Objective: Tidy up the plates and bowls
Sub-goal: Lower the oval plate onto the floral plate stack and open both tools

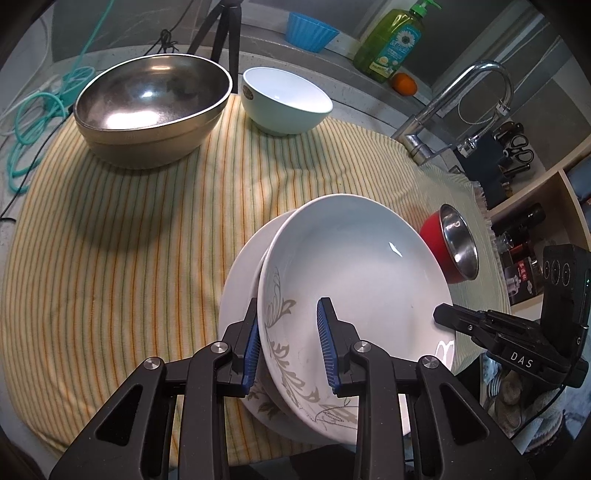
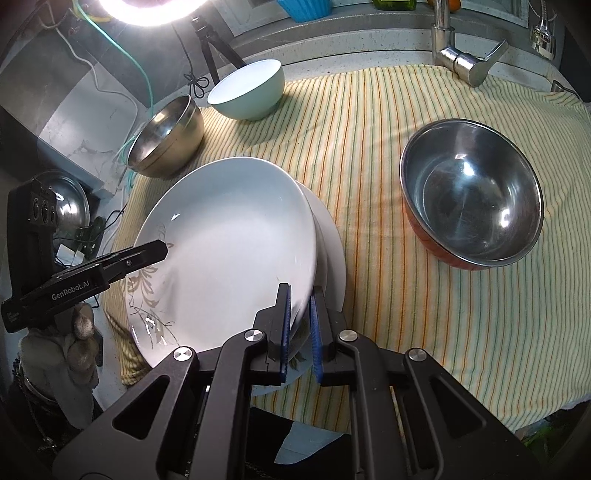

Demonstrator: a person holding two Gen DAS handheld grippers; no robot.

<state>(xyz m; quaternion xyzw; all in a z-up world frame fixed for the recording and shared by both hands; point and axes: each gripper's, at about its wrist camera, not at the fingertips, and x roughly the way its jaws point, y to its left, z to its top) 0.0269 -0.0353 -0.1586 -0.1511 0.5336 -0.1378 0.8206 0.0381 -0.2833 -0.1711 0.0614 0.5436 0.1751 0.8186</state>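
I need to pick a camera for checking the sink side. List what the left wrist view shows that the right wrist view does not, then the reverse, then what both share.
Only the left wrist view shows the dish soap bottle's label, the orange beside it and the scissors.

Only the right wrist view shows the ring light, a gloved hand and the red bowl's full interior.

Both show the leaf-patterned plate tilted over a second plate, gripped by the left gripper and right gripper, plus the large steel bowl, pale green bowl and striped cloth.

Leaf-patterned white plate [image 1: 354, 266] tilted atop a second white plate [image 1: 240, 273]; bowls apart
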